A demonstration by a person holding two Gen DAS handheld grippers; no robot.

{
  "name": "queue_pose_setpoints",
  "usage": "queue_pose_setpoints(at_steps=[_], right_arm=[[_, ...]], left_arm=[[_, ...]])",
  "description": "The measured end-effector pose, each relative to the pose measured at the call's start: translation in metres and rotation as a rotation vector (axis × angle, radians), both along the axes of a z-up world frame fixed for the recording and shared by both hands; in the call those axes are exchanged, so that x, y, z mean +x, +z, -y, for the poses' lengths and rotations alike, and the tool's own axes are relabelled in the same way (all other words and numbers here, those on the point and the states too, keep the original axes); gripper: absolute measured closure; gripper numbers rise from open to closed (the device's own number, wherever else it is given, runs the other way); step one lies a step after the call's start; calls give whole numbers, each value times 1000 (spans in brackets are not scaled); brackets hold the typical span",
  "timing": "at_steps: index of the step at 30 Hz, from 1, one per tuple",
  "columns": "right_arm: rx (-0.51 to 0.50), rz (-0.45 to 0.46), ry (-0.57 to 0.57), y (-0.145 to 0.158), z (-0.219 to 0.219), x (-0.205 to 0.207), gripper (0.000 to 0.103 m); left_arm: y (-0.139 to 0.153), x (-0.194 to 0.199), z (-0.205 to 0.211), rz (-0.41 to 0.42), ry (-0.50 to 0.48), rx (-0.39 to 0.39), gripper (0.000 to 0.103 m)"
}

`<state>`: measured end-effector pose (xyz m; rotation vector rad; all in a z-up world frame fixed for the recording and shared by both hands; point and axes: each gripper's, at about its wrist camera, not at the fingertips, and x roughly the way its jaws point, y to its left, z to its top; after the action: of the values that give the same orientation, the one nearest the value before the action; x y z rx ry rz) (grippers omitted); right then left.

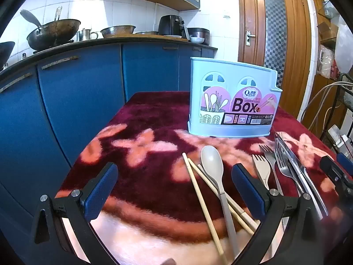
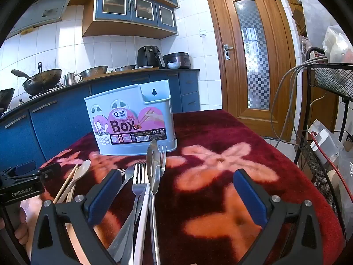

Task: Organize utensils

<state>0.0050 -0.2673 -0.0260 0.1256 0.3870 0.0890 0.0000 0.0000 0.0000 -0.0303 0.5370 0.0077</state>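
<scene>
You're at the start: both your left gripper (image 1: 174,190) and right gripper (image 2: 176,195) hang released. Next, grasp one fork (image 2: 139,176) (mind the overlapping pile) for the chopsticks box (image 2: 132,119).

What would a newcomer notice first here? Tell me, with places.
The pale blue chopsticks box stands upright at the back of the red floral cloth, its pink label facing the cameras. In front of it lie a beige spoon across wooden chopsticks, and beside them a heap of metal forks. Both the left gripper and right gripper are open.
</scene>
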Motion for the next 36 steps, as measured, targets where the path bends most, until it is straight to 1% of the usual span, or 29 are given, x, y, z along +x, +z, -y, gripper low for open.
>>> queue_pose_setpoints(at_steps=[36], right_arm=[[1,3,0,0,0,-1,0]], left_arm=[[0,1,0,6,2,2,0]])
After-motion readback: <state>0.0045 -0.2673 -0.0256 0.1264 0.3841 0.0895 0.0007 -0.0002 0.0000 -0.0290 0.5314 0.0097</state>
